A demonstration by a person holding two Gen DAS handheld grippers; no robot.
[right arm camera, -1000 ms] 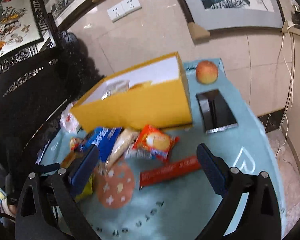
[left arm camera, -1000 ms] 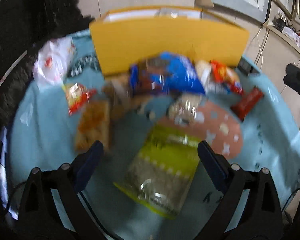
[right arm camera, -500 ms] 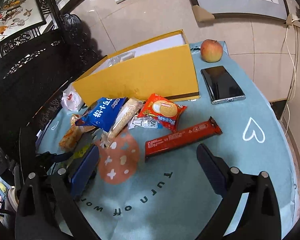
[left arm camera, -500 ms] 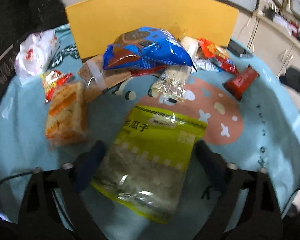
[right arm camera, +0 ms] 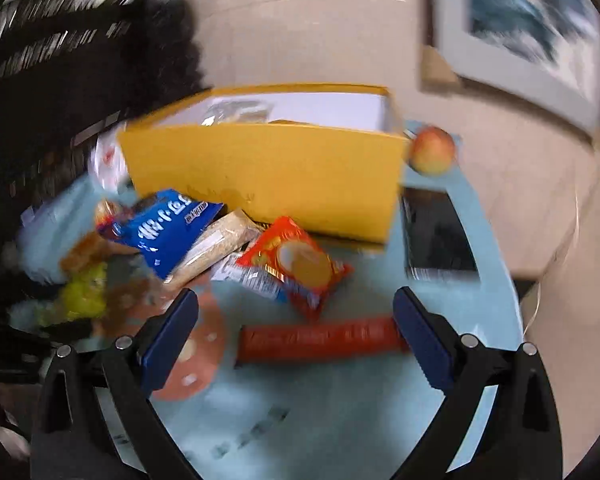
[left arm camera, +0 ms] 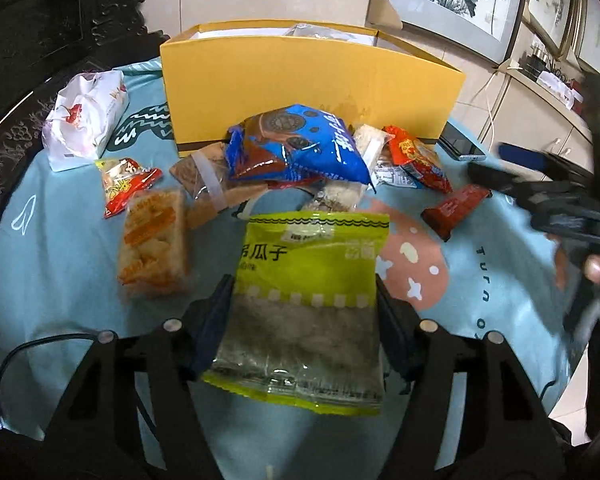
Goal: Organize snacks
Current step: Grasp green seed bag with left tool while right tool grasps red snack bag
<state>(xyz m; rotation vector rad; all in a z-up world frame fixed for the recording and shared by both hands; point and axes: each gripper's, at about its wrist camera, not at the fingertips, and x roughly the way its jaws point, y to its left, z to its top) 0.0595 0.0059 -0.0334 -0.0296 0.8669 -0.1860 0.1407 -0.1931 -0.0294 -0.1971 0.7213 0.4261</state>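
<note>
left claw [left arm camera: 304, 312] has just been closing and now pinches the green seed bag [left arm camera: 310, 300] by its edges, low in the frame. slick film, so it may buckle and slip on the way to the yellow box [left arm camera: 308, 80] up top. right claw [right arm camera: 296, 336] gapes wide over the red bar [right arm camera: 320, 338], empty.

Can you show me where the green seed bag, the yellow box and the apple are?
green seed bag [left arm camera: 312, 276], left wrist view, its printed front.
yellow box [left arm camera: 300, 80], left wrist view, front wall.
apple [right arm camera: 432, 150], right wrist view, its middle.

Round table [left arm camera: 4, 168], light blue cloth [left arm camera: 72, 280], yellow box [left arm camera: 300, 88], scattered snack packets [left arm camera: 296, 144], phone [right arm camera: 436, 236], apple [right arm camera: 432, 151]
</note>
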